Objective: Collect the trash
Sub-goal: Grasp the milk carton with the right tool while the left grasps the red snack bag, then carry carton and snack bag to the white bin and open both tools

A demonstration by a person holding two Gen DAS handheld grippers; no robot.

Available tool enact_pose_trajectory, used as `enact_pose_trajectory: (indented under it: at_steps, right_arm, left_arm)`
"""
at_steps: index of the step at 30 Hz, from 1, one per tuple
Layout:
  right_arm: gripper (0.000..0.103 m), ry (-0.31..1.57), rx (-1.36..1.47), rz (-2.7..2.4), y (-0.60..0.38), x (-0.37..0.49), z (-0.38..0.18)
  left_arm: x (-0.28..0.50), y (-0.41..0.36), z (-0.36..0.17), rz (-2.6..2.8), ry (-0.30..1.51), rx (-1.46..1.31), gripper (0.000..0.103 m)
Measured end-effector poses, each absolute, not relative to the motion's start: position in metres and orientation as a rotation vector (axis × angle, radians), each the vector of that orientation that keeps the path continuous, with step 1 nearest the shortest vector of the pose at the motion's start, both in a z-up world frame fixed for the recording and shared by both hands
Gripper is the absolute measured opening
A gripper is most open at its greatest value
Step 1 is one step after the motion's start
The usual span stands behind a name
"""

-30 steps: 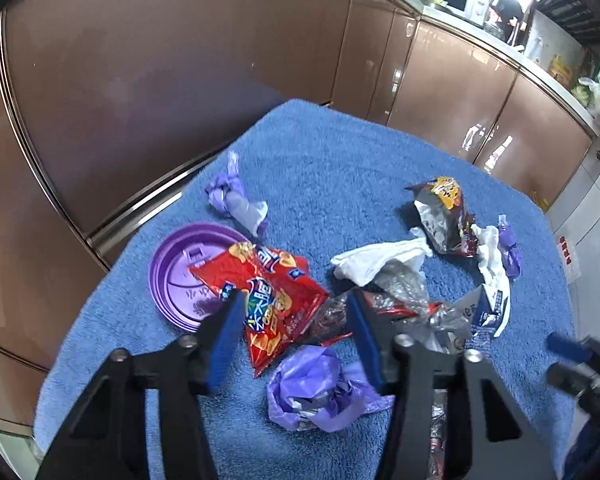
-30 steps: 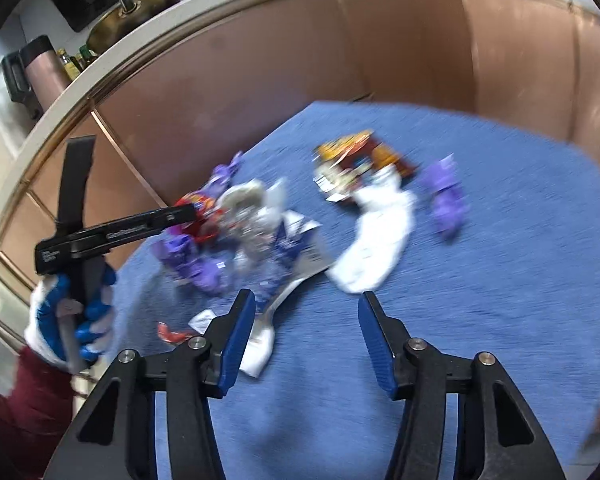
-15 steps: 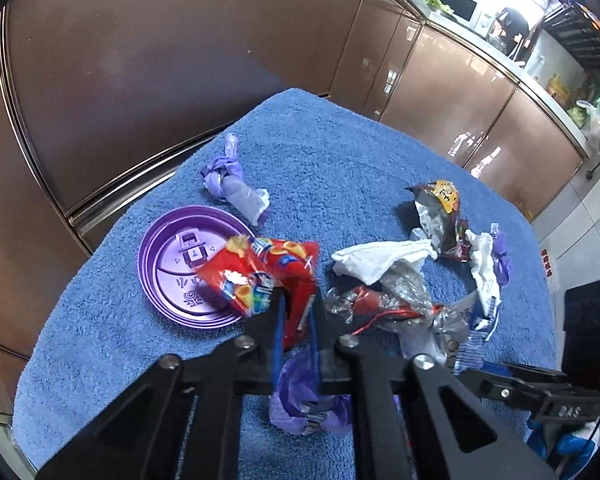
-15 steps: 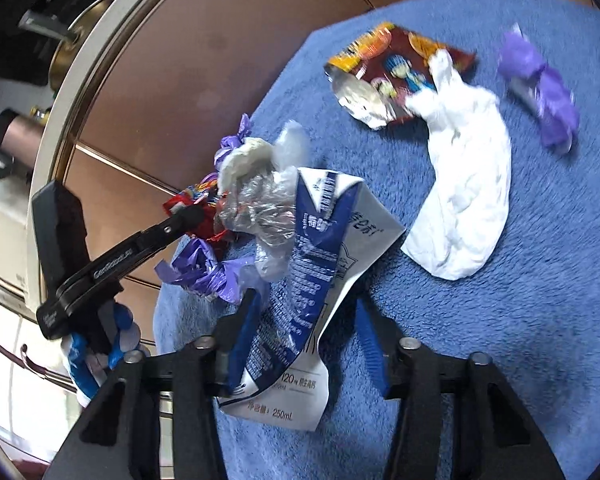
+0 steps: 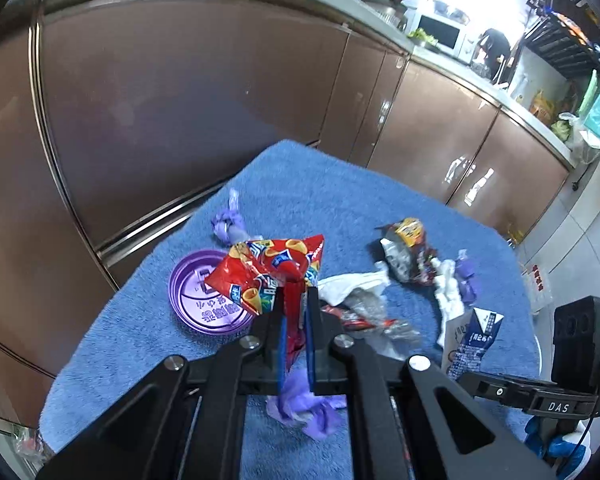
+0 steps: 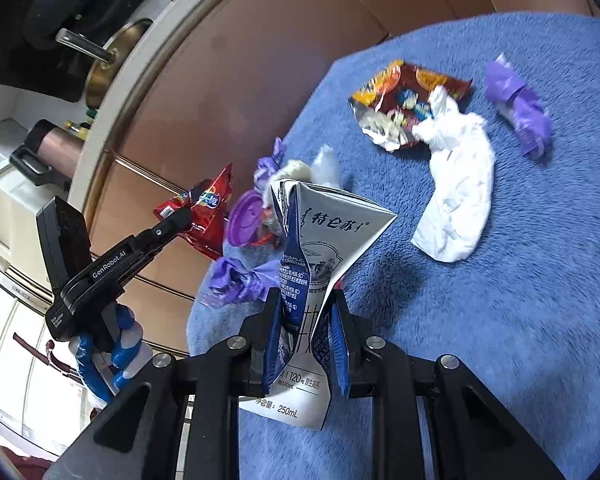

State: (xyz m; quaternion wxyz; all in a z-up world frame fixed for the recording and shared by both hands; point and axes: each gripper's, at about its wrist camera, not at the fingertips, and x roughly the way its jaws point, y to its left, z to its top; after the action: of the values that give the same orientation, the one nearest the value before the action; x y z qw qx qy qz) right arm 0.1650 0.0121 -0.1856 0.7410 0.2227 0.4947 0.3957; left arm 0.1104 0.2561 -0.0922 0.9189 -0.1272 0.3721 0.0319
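Trash lies scattered over a blue towel (image 5: 340,200) that covers the tabletop. Left gripper (image 5: 294,332) is clamped on a red snack bag (image 5: 268,272), lifted above a purple lid (image 5: 204,300) near the towel's left edge. Right gripper (image 6: 306,340) is clamped on a flattened milk carton (image 6: 320,240), raised off the towel near its front edge. Behind it, toward the far edge, lie a white tissue (image 6: 460,184), a dark snack wrapper (image 6: 404,96) and a purple bag (image 6: 520,108). Another crumpled purple bag (image 5: 308,412) sits just under the left gripper.
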Motion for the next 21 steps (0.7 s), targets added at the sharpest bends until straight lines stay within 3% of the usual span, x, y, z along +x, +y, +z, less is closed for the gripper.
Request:
enact_pose_trajectory:
  at_steps: [10,21]
  right_arm:
    - [0.023,0.832,0.527,0.717,-0.11,0.128,-0.115]
    - [0.023,0.61,0.382,0.093,-0.349,0.105,-0.07]
  left_arm:
    - [0.11,0.165,-0.044,-0.157,0.712,-0.192,0.007]
    - [0.173,-0.093,-0.037,-0.564,0.776,-0.017,0.007]
